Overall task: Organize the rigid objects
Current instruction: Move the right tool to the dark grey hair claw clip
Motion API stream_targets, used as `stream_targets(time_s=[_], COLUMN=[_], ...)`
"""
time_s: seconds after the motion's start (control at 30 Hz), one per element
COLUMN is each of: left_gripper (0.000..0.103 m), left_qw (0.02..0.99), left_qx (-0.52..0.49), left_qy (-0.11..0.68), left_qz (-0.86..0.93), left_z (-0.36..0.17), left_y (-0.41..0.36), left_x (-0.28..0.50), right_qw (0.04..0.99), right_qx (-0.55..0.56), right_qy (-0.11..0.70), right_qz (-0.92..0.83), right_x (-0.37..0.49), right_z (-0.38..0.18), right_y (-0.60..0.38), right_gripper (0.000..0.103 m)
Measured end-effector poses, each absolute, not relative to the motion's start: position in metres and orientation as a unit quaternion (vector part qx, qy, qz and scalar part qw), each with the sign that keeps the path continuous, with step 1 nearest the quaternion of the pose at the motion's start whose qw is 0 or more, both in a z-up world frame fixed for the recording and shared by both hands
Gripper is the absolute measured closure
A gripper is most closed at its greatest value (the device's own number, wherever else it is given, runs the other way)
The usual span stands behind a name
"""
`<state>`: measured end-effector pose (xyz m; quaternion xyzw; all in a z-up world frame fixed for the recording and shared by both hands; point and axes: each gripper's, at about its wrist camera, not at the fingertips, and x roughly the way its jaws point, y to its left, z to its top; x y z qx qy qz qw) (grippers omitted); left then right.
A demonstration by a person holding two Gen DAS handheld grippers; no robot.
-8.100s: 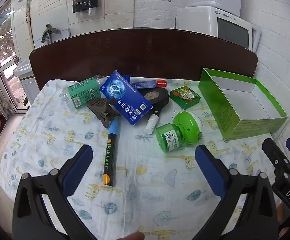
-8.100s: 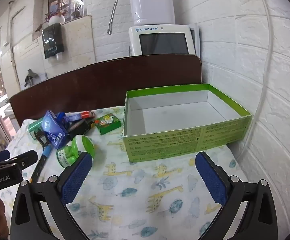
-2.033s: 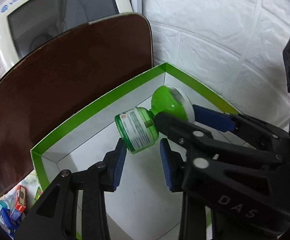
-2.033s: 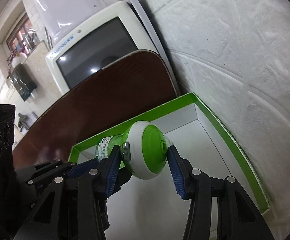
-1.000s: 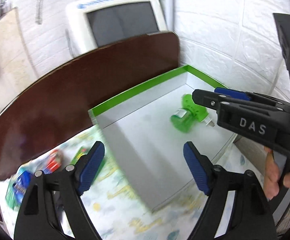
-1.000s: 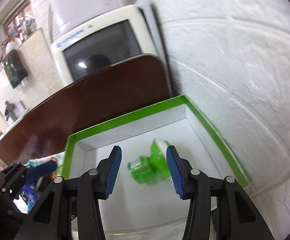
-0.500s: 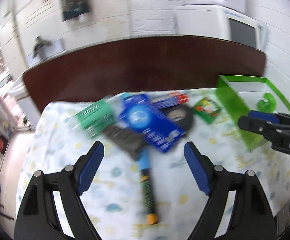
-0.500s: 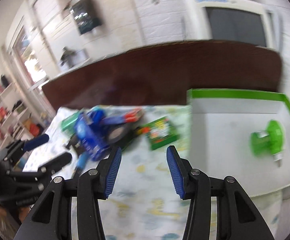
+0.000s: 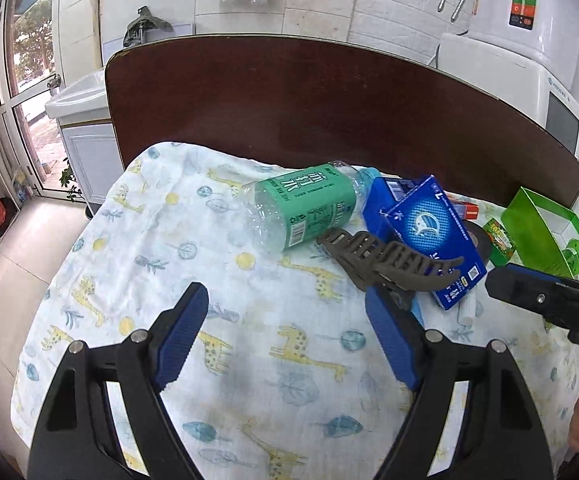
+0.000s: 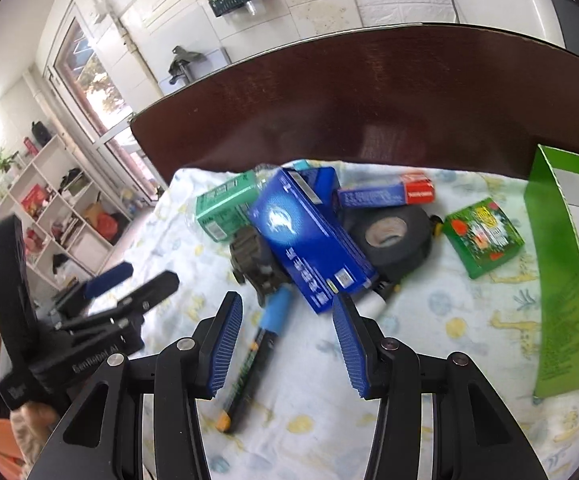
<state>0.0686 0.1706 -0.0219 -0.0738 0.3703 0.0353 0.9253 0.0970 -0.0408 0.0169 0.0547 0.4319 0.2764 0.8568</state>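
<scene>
Change from earlier frames: the green-and-white plug-in vaporizer (image 9: pixel 572 254), clamped by both tools two seconds ago, now lies inside the green cardboard box (image 9: pixel 529 222); both tools have withdrawn to the pile.
Left hand-held gripper (image 9: pixel 289 338): blue pads apart, nothing between them, above the giraffe-print cloth (image 9: pixel 169 240) on the worktop.
Right hand-held gripper (image 10: pixel 287 344): pads apart, empty, above the black marker pen (image 10: pixel 249 364).
Readable writing: "GenRobot.AI" on the left tool body in the right view; the bottle and box labels carry Chinese print.
Pile: green-labelled clear plastic bottle (image 9: pixel 305 208) on its side; grey plastic hair claw (image 9: pixel 385 260) just ahead of the left tool's right pad, leaning on the blue carton with a fish logo (image 9: pixel 433 232).
Further items: black tape roll (image 10: pixel 389 236), small green printed box (image 10: pixel 483 236), blue-and-red tube carton (image 10: pixel 385 192).
</scene>
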Motion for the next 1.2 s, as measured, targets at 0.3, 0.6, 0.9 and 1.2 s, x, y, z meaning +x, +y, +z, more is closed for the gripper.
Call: stream_targets(time_s=[0.3, 0.6, 0.9, 1.2], left_gripper=[0.024, 0.024, 0.023, 0.024], left_qw=[0.917, 0.922, 0.935, 0.924], left_qx=[-0.114, -0.1, -0.085, -0.12], left_qy=[0.383, 0.374, 0.336, 0.357], left_qz=[0.005, -0.029, -0.073, -0.071], left_z=[-0.04, -0.033, -0.011, -0.011], left_y=[0.194, 0.185, 0.174, 0.19], left_x=[0.094, 0.101, 0.083, 0.099], right_qw=[0.834, 0.854, 0.853, 0.854], right_qx=[0.094, 0.072, 0.019, 0.05], right_qy=[0.481, 0.463, 0.463, 0.451], right_qz=[0.252, 0.226, 0.242, 0.256], right_x=[0.124, 0.123, 0.108, 0.102], right_z=[-0.005, -0.007, -0.029, -0.028], right_y=[0.0, -0.008, -0.03, -0.039], right_gripper=[0.054, 0.068, 0.069, 0.069])
